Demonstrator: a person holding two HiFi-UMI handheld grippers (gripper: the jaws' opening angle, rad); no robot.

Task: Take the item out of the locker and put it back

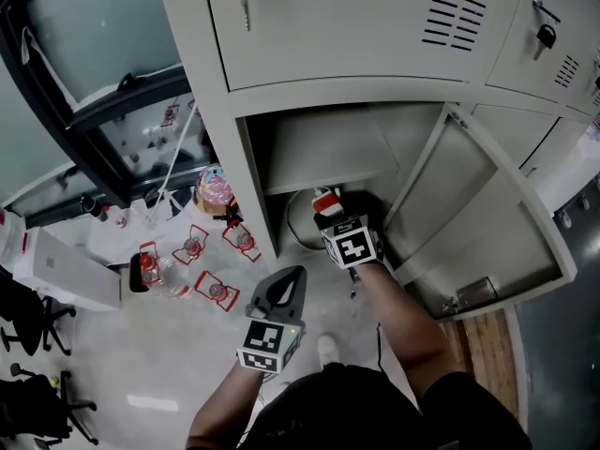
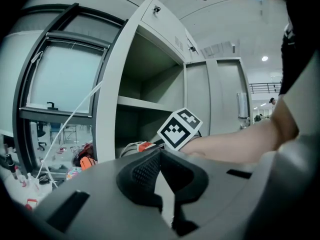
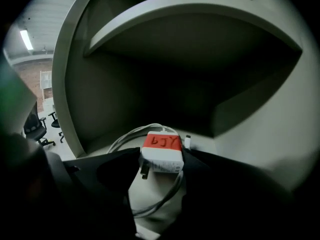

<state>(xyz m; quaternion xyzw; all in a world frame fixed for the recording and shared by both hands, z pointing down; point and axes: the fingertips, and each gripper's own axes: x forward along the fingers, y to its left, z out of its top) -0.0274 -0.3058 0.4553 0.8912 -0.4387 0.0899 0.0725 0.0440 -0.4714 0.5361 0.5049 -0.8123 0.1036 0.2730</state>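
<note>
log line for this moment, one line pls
right gripper: shut on charger | charger: in open locker, cable trailing | left gripper: shut, empty, outside locker

Locker [image 1: 221,148] door [image 1: 480,216] is swung wide open to the right. Right gripper [image 1: 329,213] is poked into the bottom compartment, white charger [image 1: 327,201] with a red label at its tip. Left gripper [image 1: 289,279] hangs outside.

One charger [image 3: 161,153] and one white cable [image 3: 122,140]. Two grippers: left gripper [image 1: 284,289] at six o'clock in the head view, right gripper [image 1: 328,210] near centre. One open locker door [image 1: 487,223] at three o'clock.
</note>
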